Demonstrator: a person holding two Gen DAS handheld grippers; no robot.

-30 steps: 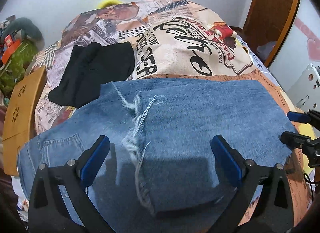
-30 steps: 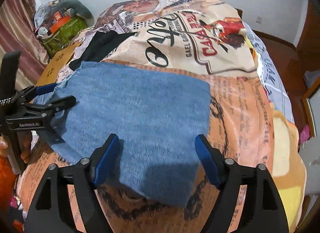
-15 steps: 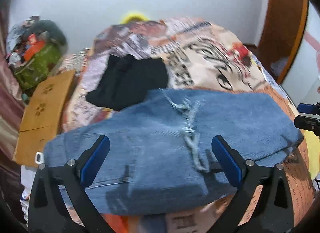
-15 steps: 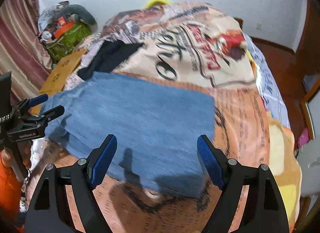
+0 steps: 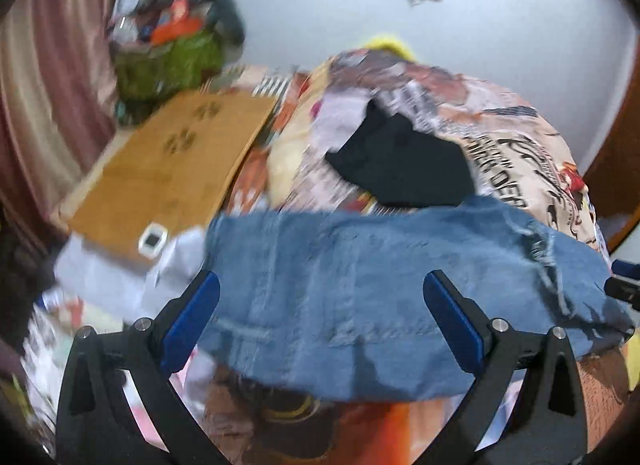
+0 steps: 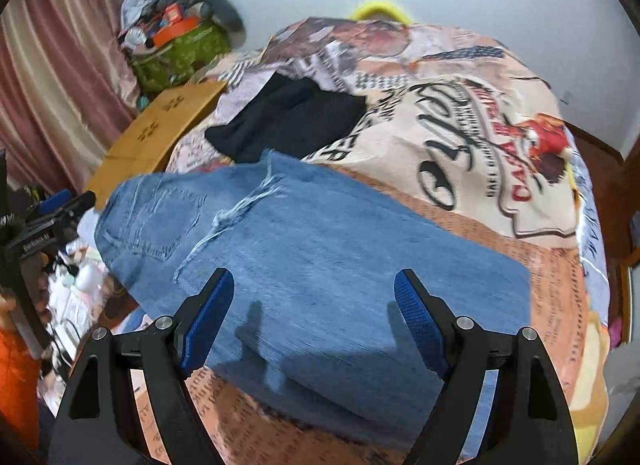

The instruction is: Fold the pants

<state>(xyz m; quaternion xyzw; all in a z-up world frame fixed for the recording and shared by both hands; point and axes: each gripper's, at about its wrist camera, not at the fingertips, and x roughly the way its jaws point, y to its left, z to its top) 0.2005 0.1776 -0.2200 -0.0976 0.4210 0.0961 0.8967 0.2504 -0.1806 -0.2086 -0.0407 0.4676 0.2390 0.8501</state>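
Folded jeans [image 6: 320, 249] lie below both spread jaws (untouched).

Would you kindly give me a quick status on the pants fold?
Left gripper and right gripper both open, empty, above the cloth. Jeans folded on the bedspread. Black garment lies just beyond, touching the far edge.

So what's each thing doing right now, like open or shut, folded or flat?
jeans: folded over, lying flat on the bed, frayed edge on top, held by nothing
black garment: folded, lying beyond the jeans
left gripper: open, empty, above the jeans
right gripper: open, empty, above the jeans
bedspread: spread over the bed
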